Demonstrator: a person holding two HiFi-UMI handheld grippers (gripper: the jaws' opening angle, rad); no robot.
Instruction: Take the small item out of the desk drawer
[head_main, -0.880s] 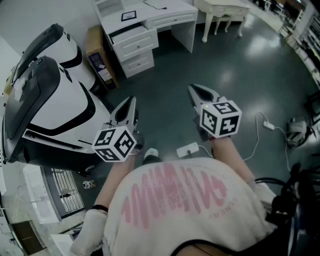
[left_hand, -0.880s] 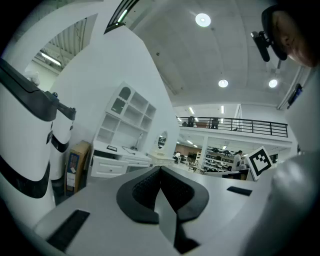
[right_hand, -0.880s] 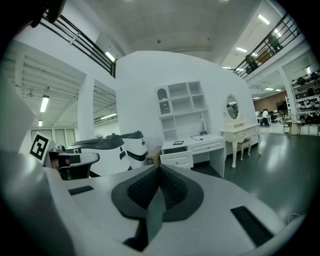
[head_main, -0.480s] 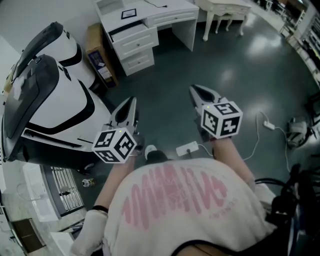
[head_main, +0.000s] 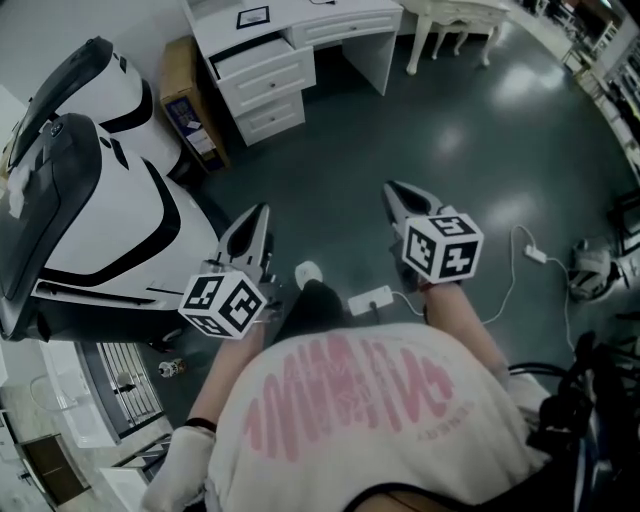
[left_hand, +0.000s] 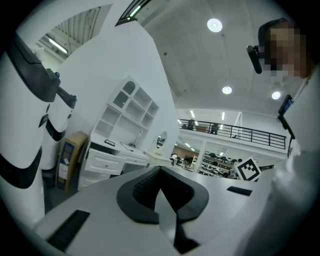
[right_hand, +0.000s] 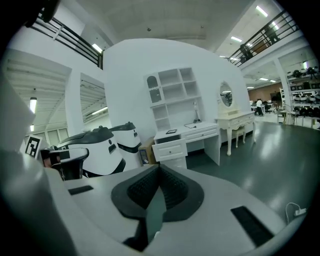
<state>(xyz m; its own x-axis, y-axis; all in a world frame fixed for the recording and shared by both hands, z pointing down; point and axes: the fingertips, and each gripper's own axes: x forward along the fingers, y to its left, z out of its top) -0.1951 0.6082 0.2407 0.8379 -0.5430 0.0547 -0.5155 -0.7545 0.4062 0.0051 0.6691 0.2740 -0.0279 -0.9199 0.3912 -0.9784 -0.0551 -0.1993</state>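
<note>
Far off to the left of the fingers stands a big white and black machine (head_main: 100, 200), and it has no part in this job. The left gripper (head_main: 256, 214) is held out in front of the person. Its fingers (left_hand: 150, 187) are pressed together with nothing in them. Well ahead of both sets of fingers, across the dark floor (head_main: 480, 120), is the white counter (head_main: 300, 22) with its drawers, and a brown box (head_main: 190, 100) leans just beside it. The top drawer (head_main: 262, 62) looks a little bit pulled out, but I cannot be sure. The small item cannot be seen from here, so it is most likely inside one of the drawers. Low down between the two grippers a shoe (head_main: 308, 272) pokes forward, near a white plug strip (head_main: 372, 298) on the floor. The right gripper (head_main: 394, 190) also points toward the counter. Its fingers (right_hand: 172, 190) are closed tight and hold nothing. So the step in hand seems to be the walk over to the counter; no reaching has begun. Next the person needs to get close. One set of fingers then has to open up to take the drawer knob and pull, so the item can be found inside.
</note>
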